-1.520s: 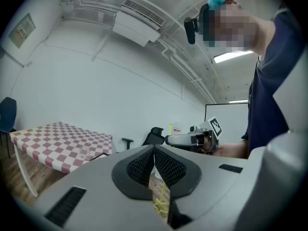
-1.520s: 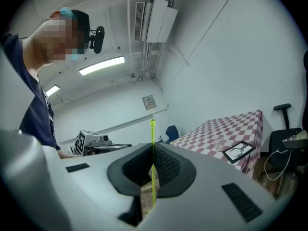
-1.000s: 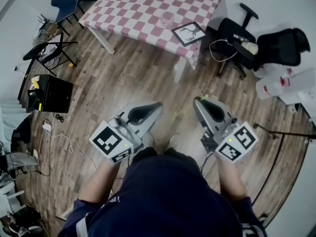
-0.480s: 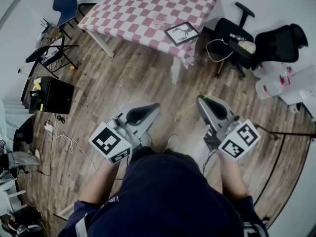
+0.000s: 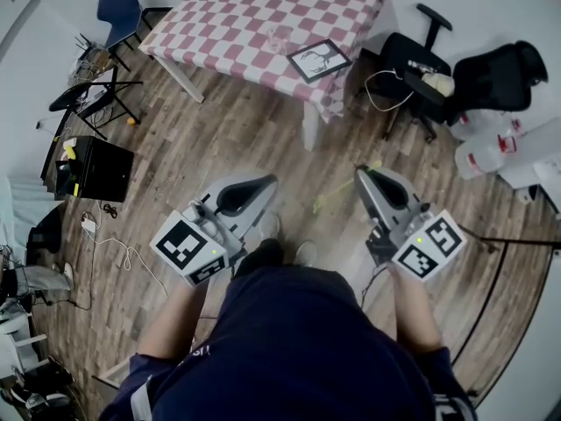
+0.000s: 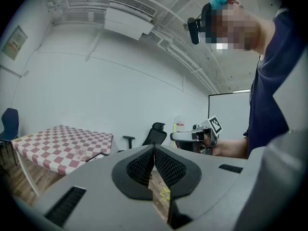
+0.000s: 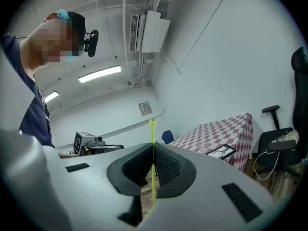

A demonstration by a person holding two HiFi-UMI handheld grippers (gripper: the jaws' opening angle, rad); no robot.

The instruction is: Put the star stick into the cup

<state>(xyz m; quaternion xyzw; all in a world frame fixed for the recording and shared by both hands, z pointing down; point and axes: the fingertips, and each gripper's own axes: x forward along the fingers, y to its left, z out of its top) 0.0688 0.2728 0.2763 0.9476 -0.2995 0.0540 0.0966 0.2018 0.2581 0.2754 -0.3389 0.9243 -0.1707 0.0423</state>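
A thin yellow-green star stick (image 7: 153,177) is clamped upright between the pads of my right gripper (image 7: 153,153), which is shut on it. In the head view the stick (image 5: 337,193) slants down-left from the right gripper (image 5: 361,172), over the wooden floor. Its star end shows past my left gripper's jaws (image 6: 165,194). The left gripper (image 5: 267,182) is shut and holds nothing. The clear cup (image 5: 280,35) stands on the red-and-white checkered table (image 5: 254,7), well ahead of both grippers. The left gripper view shows the cup (image 6: 80,153) too.
A framed picture (image 5: 315,60) lies near the table's front edge beside the cup. Black office chairs (image 5: 412,64) and white containers (image 5: 491,152) stand to the right. A blue chair (image 5: 118,7), a black box (image 5: 96,169) and floor cables are at the left.
Both grippers have drifted slightly apart, and the right one still grips the stick. The table and picture have shifted a little left in the head view.
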